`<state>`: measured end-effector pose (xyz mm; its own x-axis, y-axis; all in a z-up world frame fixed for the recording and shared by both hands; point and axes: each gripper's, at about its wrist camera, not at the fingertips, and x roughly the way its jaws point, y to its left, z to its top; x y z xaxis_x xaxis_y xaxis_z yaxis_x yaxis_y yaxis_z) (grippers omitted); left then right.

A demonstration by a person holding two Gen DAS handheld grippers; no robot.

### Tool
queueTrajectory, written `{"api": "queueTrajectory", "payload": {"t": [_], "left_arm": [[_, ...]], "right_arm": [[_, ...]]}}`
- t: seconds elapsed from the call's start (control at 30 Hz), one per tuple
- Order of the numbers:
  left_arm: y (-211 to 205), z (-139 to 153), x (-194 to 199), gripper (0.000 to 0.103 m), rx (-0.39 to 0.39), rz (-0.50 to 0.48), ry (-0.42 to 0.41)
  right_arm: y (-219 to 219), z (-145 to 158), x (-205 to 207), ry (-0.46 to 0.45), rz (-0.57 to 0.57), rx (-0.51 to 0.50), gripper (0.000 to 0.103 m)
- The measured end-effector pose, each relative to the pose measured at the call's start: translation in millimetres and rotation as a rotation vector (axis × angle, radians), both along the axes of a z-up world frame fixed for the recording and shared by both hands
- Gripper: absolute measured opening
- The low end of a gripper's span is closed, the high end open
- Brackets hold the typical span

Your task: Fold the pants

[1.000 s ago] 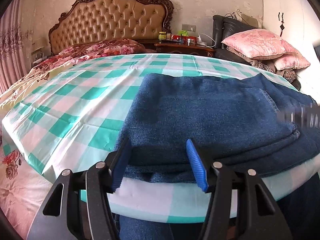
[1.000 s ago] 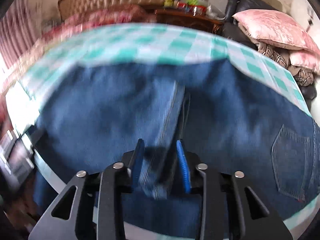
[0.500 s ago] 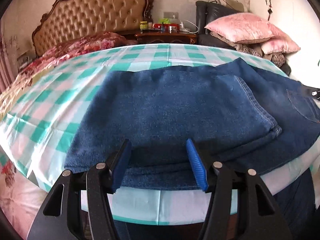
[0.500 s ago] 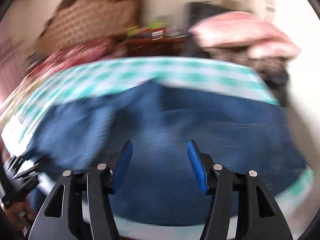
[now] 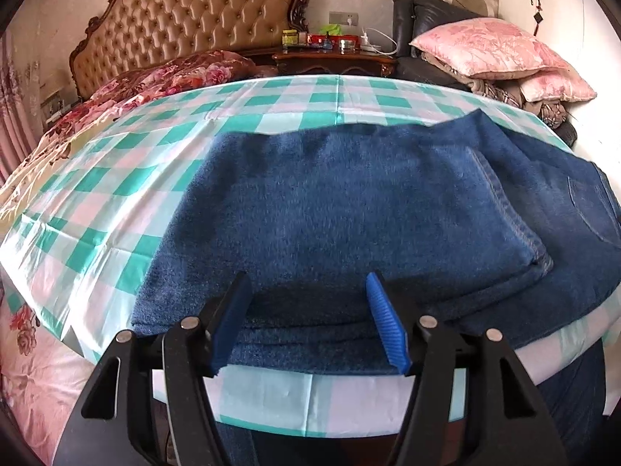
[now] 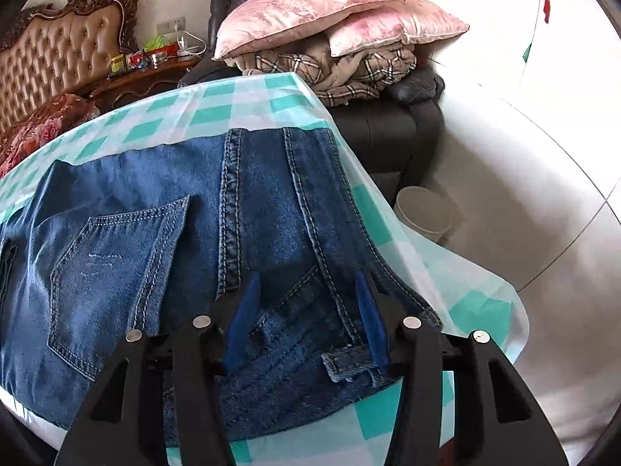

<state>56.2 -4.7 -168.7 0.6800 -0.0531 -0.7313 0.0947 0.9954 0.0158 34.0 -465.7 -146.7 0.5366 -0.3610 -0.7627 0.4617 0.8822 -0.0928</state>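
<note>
Two claws hang over the near edge of the worktop, each with its blue pads spread wide and nothing gripped; the left claw (image 5: 308, 320) sits above the folded edge of the pants (image 5: 349, 213), while the right claw (image 6: 306, 318) hovers over the waistband end, beside a back pocket (image 6: 112, 268) (whether the pads brush the denim, I cannot tell); the pants, blue jeans, lie folded across the worktop (image 5: 116, 178), legs doubled over the seat; a green-and-white checked cloth (image 6: 217, 112) covers the worktop and drapes past its edge; beyond stand a tufted headboard (image 5: 194, 19), pink pillows (image 6: 322, 7) and a pale bin (image 6: 425, 213) on the floor.
</note>
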Motion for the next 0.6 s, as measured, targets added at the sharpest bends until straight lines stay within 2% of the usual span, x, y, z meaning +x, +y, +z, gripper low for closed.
{"api": "queueTrajectory", "payload": {"t": [0.07,0.13,0.2,0.27,0.33,0.4,0.47,0.5,0.6], "left_arm": [[-6,8,1,0.062,0.0,-0.014,-0.022],[-18,18,6,0.062,-0.009,-0.05,-0.054],[-33,28,18,0.061,-0.027,-0.087,-0.074],[-49,38,36,0.058,-0.064,-0.122,-0.073],[-63,41,57,0.052,-0.097,-0.153,-0.042],[-76,42,74,0.039,-0.105,-0.173,-0.025],[-87,39,95,0.038,-0.112,-0.194,0.023],[-90,35,102,0.038,-0.12,-0.205,0.05],[-97,6,128,0.038,-0.097,-0.193,0.176]], "right_arm": [[-1,10,-1,-0.008,-0.017,0.027,0.047],[0,29,7,-0.065,0.013,0.026,0.049],[0,47,27,-0.098,0.038,0.025,0.05],[-4,54,51,-0.092,0.061,0.065,0.05],[-7,49,85,-0.06,0.085,0.065,0.05],[-14,37,110,-0.008,0.092,0.071,0.05],[-22,21,125,0.039,0.084,0.067,0.05],[-24,18,124,0.033,0.087,0.077,0.051],[-26,17,123,0.038,0.078,0.074,0.057]]}}
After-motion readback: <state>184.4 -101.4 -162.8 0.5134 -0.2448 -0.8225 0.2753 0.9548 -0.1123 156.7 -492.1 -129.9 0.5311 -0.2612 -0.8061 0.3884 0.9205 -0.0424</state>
